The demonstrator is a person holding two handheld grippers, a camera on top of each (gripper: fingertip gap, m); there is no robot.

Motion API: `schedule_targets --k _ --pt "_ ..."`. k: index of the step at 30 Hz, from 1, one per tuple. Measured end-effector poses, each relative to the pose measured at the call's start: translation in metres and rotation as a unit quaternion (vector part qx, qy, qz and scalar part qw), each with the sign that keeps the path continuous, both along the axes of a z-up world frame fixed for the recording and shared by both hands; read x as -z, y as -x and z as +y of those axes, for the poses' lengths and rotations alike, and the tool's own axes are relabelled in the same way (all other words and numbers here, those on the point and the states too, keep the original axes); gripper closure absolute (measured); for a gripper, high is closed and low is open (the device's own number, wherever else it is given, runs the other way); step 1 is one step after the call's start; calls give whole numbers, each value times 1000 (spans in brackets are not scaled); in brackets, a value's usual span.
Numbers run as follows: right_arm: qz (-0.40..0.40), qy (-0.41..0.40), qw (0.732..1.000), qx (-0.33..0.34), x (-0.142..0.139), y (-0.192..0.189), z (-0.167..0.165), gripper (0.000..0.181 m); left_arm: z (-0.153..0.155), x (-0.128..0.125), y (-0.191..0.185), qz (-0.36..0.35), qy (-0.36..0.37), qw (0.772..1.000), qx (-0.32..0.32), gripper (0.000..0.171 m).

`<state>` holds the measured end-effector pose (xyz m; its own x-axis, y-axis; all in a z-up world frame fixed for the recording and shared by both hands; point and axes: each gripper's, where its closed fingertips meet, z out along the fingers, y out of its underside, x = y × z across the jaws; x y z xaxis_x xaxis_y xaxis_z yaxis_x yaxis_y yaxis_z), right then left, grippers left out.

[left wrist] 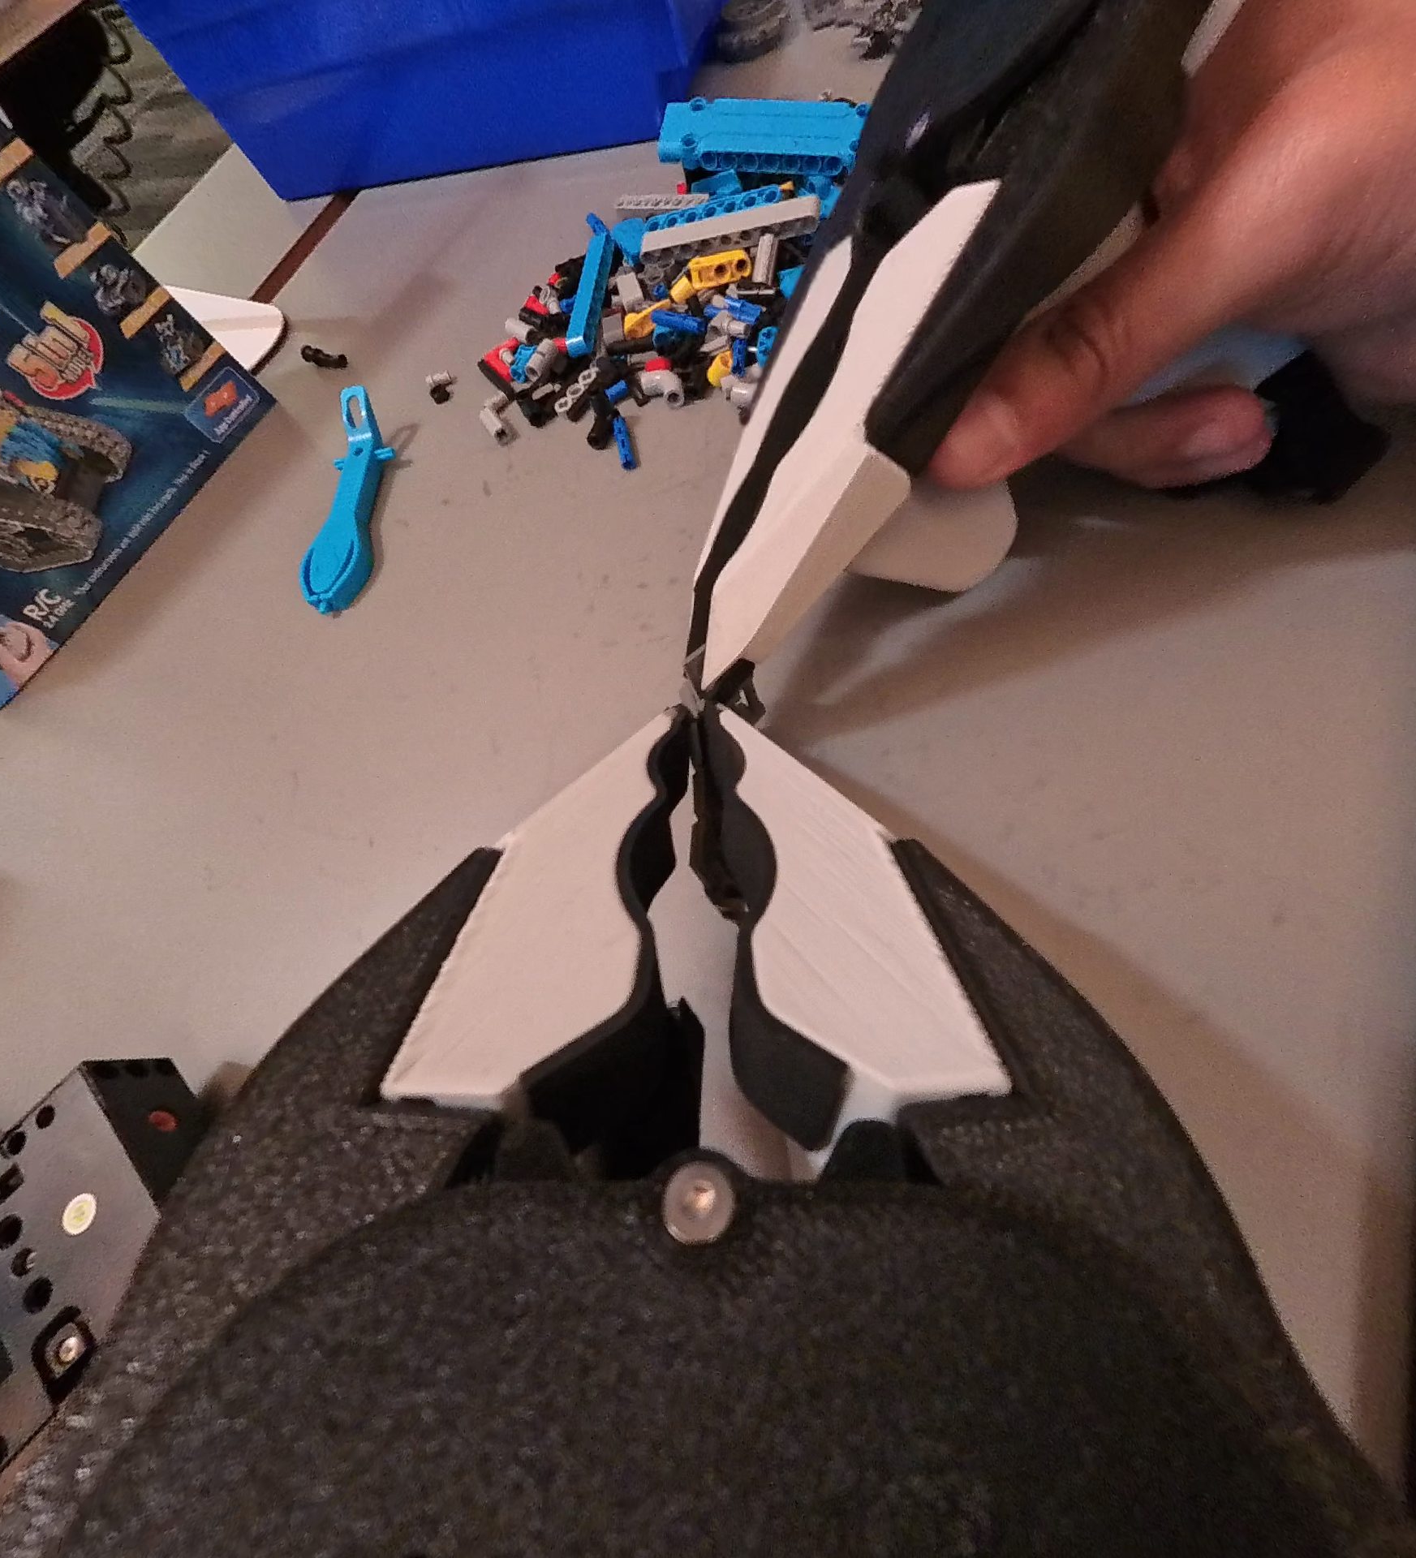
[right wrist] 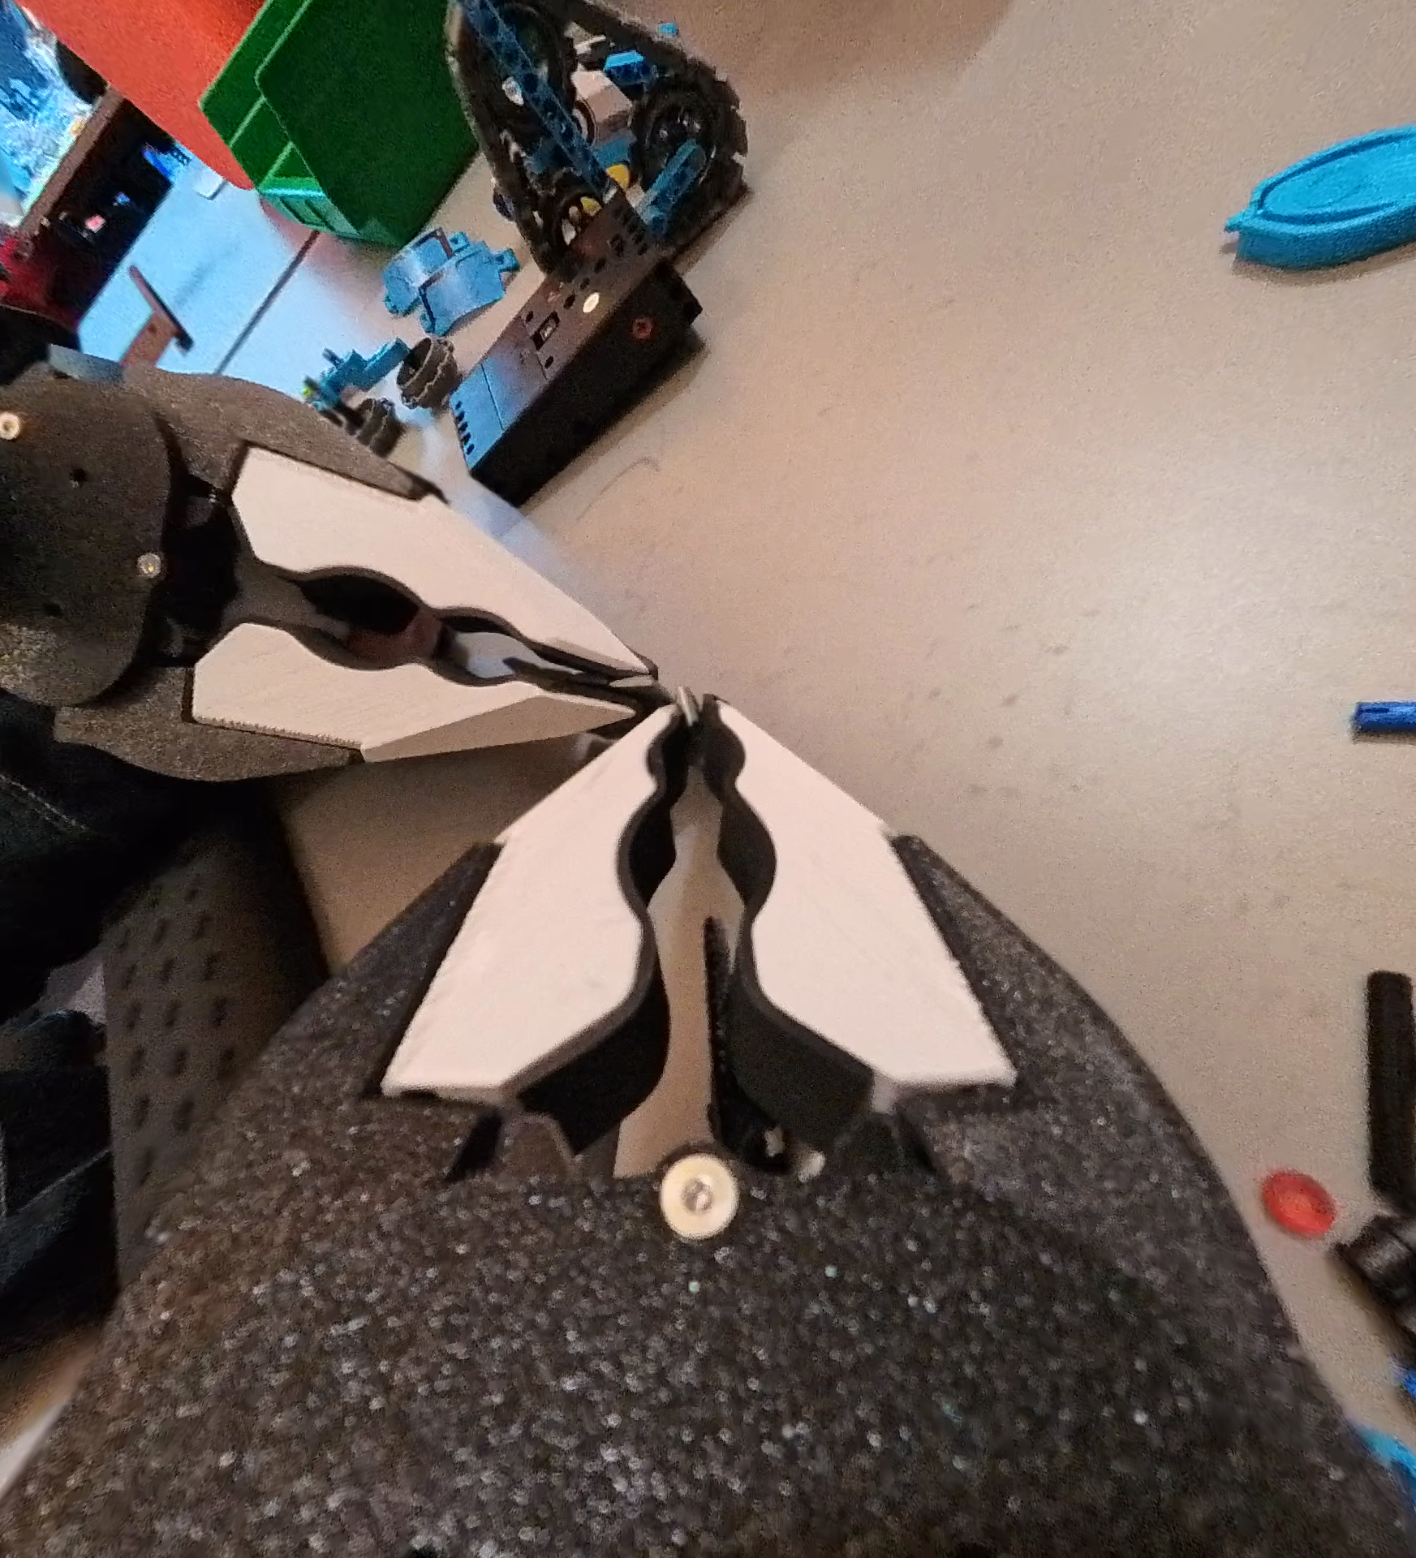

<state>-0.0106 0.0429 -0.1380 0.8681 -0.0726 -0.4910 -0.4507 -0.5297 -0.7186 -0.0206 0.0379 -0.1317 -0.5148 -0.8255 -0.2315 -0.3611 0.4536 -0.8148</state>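
My left gripper (left wrist: 691, 717) has its white fingers pressed together at the tips on a long black piece (left wrist: 708, 809) that runs back between them. Right against it, tip to tip, my right gripper (right wrist: 690, 704) is pinched on a tiny grey part (right wrist: 687, 701); it is too small and blurred for me to say whether the two pieces are already joined. A hand (left wrist: 1244, 253) wraps the right gripper's handle. Both meet just above the grey table (left wrist: 350, 801). Beyond, left of centre, lies a blue tool (left wrist: 343, 506), then a pile of loose building pieces (left wrist: 645, 320). A printed box (left wrist: 55, 405) stands at the left edge, and a blue bin (left wrist: 434, 84) sits farthest back.
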Motion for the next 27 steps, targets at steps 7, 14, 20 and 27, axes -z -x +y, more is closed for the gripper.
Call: schedule_targets --k 7,14,20,27 --pt "-86 -20 996 30 -18 -32 -13 181 0 2 4 7 16 1000 9 170" --pt "5 -97 994 39 -48 -56 -41 180 -8 1 2 8 2 1000 20 168" --pt "-245 73 932 257 -56 -213 -196 180 -1 -5 6 22 38 999 13 156" --pt "-247 178 912 274 -28 -260 -271 165 -1 -10 10 29 59 998 18 156"
